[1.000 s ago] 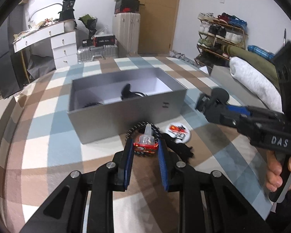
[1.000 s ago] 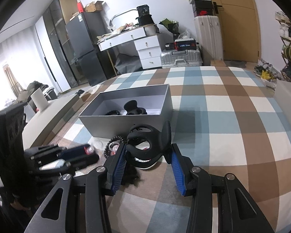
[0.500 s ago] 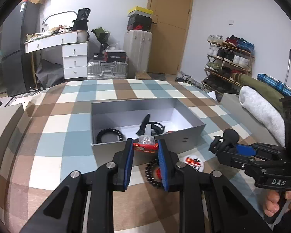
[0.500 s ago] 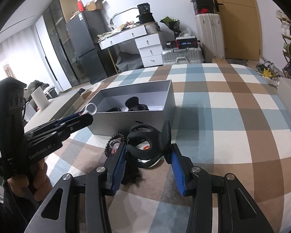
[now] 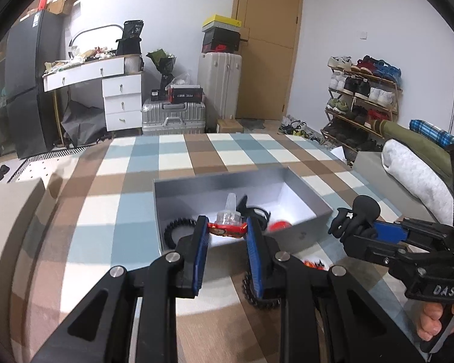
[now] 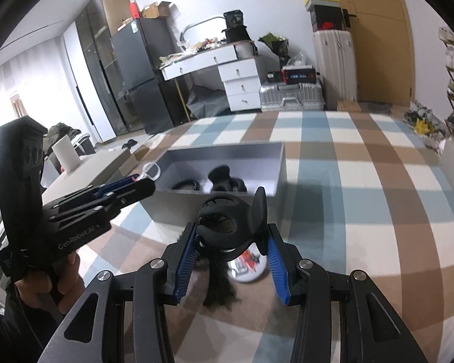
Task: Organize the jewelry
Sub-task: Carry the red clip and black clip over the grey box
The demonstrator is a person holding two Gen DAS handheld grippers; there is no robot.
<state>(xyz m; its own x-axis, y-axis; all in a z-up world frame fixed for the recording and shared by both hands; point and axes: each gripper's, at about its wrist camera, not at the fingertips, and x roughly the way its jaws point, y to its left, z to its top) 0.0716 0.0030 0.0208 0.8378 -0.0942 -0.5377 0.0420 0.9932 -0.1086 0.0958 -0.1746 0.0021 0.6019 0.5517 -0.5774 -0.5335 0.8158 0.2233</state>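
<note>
My left gripper [image 5: 227, 231] is shut on a small red trinket with a clear plastic top [image 5: 227, 224], held just above the near wall of the open grey box [image 5: 221, 190]. Inside the box lie a black beaded bracelet [image 5: 178, 228], a black hair claw [image 5: 255, 211] and something red [image 5: 278, 226]. My right gripper [image 6: 230, 242] is shut on a black hair claw clip [image 6: 230, 220], hovering over the checked cloth in front of the box [image 6: 166, 205]. In the right wrist view the left gripper [image 6: 142, 181] shows at the box's left corner.
A round white badge [image 6: 248, 264] and a black fuzzy piece [image 6: 218, 287] lie on the cloth under the right gripper. Another beaded bracelet [image 5: 257, 301] lies below my left fingers. A grey pad borders the cloth at the left; a folded blanket [image 5: 414, 172] lies at the right.
My left gripper has lifted the red trinket off the cloth and carried it up to the box's near wall. The right gripper has held still with the claw clip.
</note>
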